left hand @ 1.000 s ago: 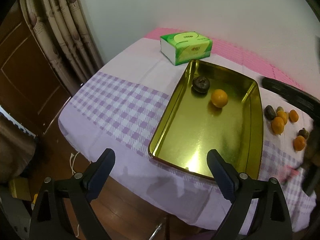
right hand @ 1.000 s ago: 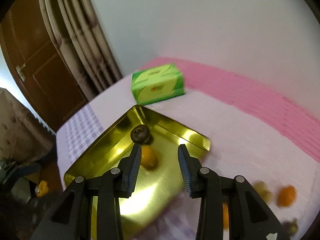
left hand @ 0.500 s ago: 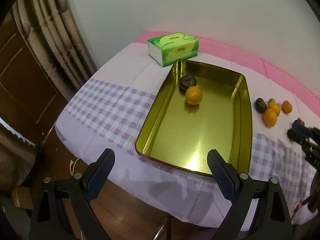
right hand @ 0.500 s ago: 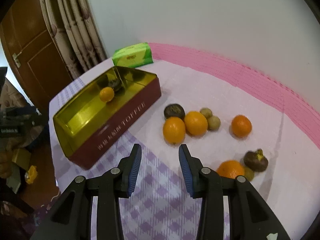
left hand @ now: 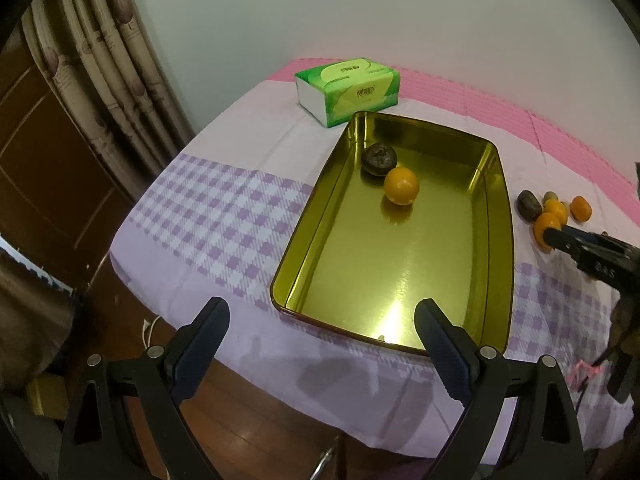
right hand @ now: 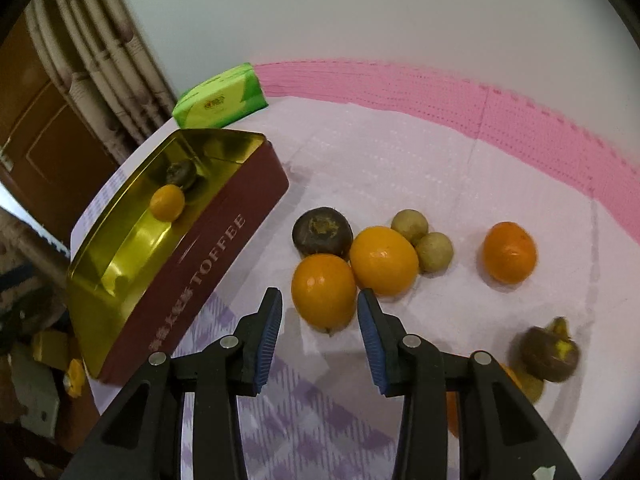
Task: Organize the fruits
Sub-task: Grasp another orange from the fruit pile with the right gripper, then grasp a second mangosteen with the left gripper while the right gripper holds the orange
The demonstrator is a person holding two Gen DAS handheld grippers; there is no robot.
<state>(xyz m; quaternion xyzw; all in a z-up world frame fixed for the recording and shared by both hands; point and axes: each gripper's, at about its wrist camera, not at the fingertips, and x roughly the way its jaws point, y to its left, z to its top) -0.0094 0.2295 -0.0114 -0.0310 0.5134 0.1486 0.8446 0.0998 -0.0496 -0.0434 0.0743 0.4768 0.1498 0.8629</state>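
A gold tin (left hand: 496, 240) with dark red sides (right hand: 208, 256) holds one orange (left hand: 401, 185) and a dark brown fruit (left hand: 379, 159). Loose fruit lies on the cloth to its right: two oranges (right hand: 383, 260), a dark fruit (right hand: 322, 232), two small tan fruits (right hand: 434, 252), a lone orange (right hand: 509, 252) and another dark fruit (right hand: 550, 354). My right gripper (right hand: 320, 298) is open, low over the cloth, and the nearest orange (right hand: 323, 291) sits just ahead of its tips, untouched. My left gripper (left hand: 320, 312) stands wide open and empty above the tin's near end.
A green tissue box (left hand: 348, 90) stands behind the tin near the wall. The table's edge drops to a wooden floor at the near left. A curtain (left hand: 100, 80) and a wooden door hang to the left. A pink mat (right hand: 520, 108) rims the back.
My right gripper has swung from over the tin to the right and down to the loose fruit, closing in on the nearest orange. The left gripper has barely shifted.
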